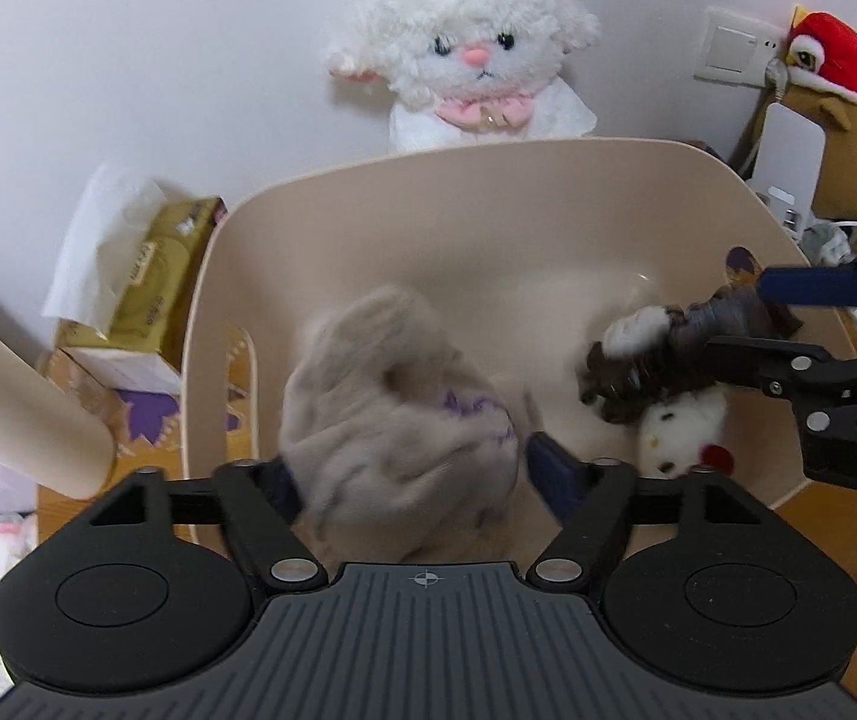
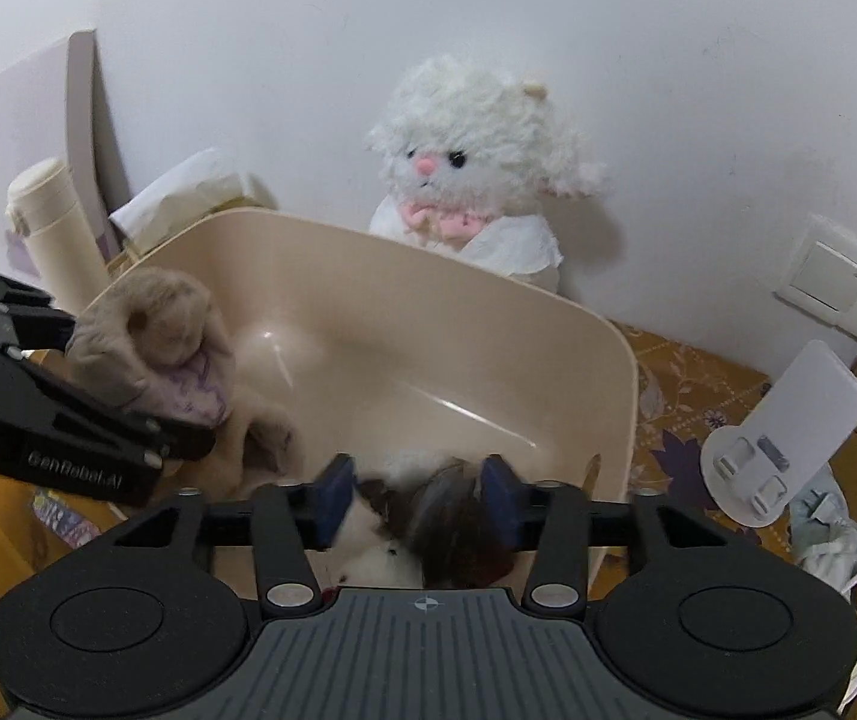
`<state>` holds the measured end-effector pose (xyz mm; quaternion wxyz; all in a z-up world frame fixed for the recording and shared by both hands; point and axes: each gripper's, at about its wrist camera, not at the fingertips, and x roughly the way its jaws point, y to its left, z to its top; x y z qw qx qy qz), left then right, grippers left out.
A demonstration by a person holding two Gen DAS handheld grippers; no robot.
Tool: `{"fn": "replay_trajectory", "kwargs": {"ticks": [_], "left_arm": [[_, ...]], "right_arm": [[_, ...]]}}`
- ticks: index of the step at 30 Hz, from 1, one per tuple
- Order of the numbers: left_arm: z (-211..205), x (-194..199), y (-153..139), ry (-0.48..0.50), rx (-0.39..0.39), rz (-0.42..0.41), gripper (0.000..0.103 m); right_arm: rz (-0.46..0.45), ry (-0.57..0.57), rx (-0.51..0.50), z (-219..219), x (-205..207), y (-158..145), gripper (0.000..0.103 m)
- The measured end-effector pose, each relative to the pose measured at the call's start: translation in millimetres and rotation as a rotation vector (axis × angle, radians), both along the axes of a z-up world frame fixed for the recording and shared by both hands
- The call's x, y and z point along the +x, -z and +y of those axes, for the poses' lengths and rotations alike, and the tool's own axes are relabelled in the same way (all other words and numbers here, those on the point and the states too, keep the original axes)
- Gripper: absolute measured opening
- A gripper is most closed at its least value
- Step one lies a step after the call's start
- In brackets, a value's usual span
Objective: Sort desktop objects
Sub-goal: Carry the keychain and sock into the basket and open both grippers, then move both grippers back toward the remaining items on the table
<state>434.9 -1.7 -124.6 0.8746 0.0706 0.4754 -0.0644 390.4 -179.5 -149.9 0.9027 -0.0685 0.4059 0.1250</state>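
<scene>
Over the beige plastic bin (image 1: 368, 192), the left gripper (image 1: 410, 474), marked "GenRobot.AI", is releasing a taupe plush toy (image 1: 392, 396); the right gripper (image 2: 416, 501) is spreading around a brown-and-white plush (image 2: 428, 516) inside. Beyond, a "DA"-lettered finger is showing.

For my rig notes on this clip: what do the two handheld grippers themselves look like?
The left gripper and right gripper match: matte black linkage arms with silver pivot screws, dark blue finger pads, a ribbed grey base with a crosshair mark and two round discs. White lettering runs along their sides. No cables or sleeves show.
</scene>
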Motion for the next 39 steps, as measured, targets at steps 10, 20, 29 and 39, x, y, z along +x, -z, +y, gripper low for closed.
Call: {"fn": "replay_trajectory", "kwargs": {"ticks": [10, 20, 29, 39], "left_arm": [[5.0, -13.3, -17.3, -0.042, 0.015, -0.052, 0.079], [20.9, -51.2, -37.0, -0.049, 0.014, -0.091, 0.079], [39.0, -93.1, -34.4, -0.052, 0.062, -0.083, 0.079], [66.7, -112.6, 0.1, -0.075, 0.106, -0.002, 0.079]], "right_arm": [[-0.040, 0.029, 0.091, -9.6, -22.6, -17.8, 0.099], [-0.056, 0.037, 0.059, -22.3, -67.8, -25.2, 0.103], [-0.026, 0.028, 0.010, -39.3, -105.3, -16.0, 0.103], [0.056, 0.051, 0.025, -44.0, -146.3, 12.4, 0.103]]}}
